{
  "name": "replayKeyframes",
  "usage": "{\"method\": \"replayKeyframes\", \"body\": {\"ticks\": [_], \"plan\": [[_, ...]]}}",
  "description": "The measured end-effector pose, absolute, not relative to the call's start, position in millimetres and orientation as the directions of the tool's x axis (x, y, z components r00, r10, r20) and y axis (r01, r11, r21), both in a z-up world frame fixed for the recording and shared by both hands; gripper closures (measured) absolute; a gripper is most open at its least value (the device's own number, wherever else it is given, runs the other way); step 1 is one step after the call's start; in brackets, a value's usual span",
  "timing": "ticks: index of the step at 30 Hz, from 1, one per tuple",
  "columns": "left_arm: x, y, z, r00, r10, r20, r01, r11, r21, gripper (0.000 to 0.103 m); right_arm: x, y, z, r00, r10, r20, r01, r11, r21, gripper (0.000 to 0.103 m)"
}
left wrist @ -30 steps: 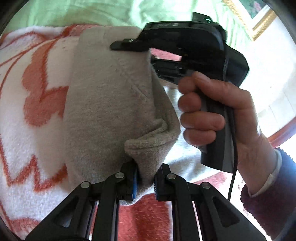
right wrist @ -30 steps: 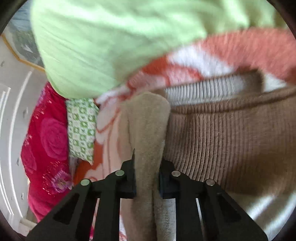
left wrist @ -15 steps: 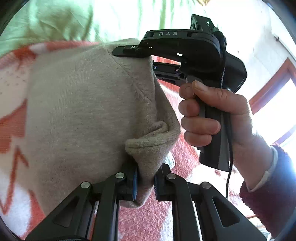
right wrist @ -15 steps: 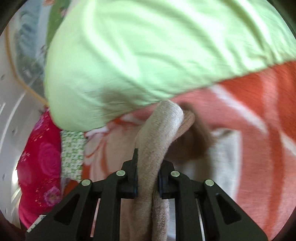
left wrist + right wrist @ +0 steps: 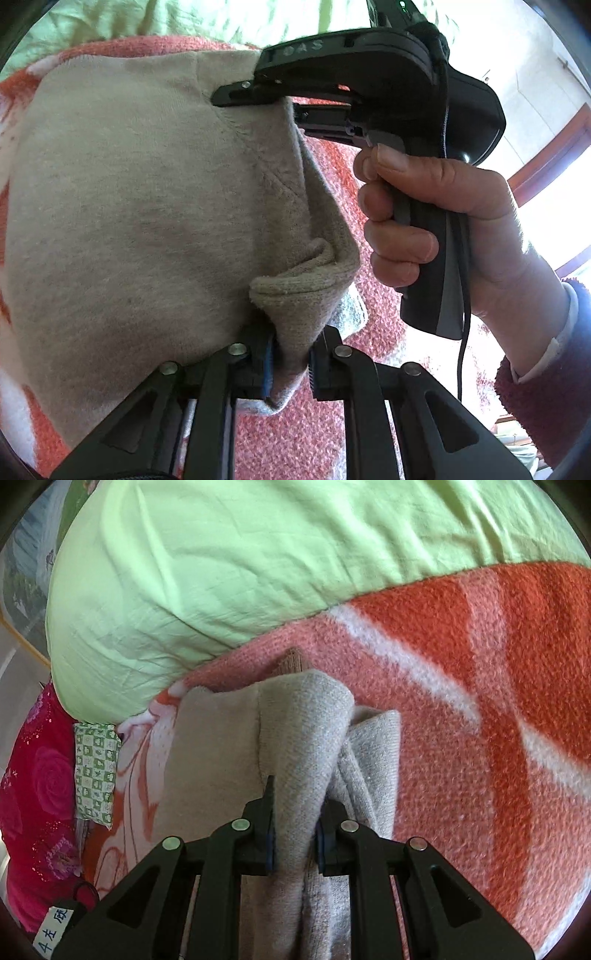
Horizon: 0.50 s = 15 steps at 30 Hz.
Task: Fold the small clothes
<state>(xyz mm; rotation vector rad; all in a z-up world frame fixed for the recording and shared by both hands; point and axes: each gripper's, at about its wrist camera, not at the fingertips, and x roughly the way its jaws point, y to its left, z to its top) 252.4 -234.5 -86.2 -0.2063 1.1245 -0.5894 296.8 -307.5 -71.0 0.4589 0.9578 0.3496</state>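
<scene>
Mid-fold. Left gripper (image 5: 290, 363) clamped on a bunched corner of the beige garment (image 5: 140, 221); right gripper (image 5: 293, 843) clamped on the opposite corner. Garment lifted, draped over the orange blanket (image 5: 480, 701), near the green pillow (image 5: 258, 561). Edges doubled over, not laid flat yet. Left to do: set down, smooth, release.

Black tongs (image 5: 290, 363), maroon fleece sleeve (image 5: 546, 398).
</scene>
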Motion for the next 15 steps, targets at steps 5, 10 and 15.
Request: {"method": "replayKeyframes", "body": {"ticks": [5, 10, 15], "plan": [[242.1, -235.4, -82.8, 0.269, -0.579, -0.769, 0.36, 0.801, -0.477, 0.054, 287.6, -312.0, -66.4, 0.544, 0.467, -0.697, -0.016, 0.836, 0.548, 0.072], [222.6, -230.6, -80.1, 0.248, -0.597, -0.763, 0.371, 0.786, -0.495, 0.052, 249.8, -325.5, -53.5, 0.596, 0.414, -0.687, 0.035, 0.842, 0.538, 0.066], [208.1, -199.3, -69.4, 0.254, -0.602, -0.757, 0.348, 0.787, -0.509, 0.046, 207.7, -316.5, -41.4, 0.596, 0.435, -0.675, -0.011, 0.845, 0.535, 0.065]]}}
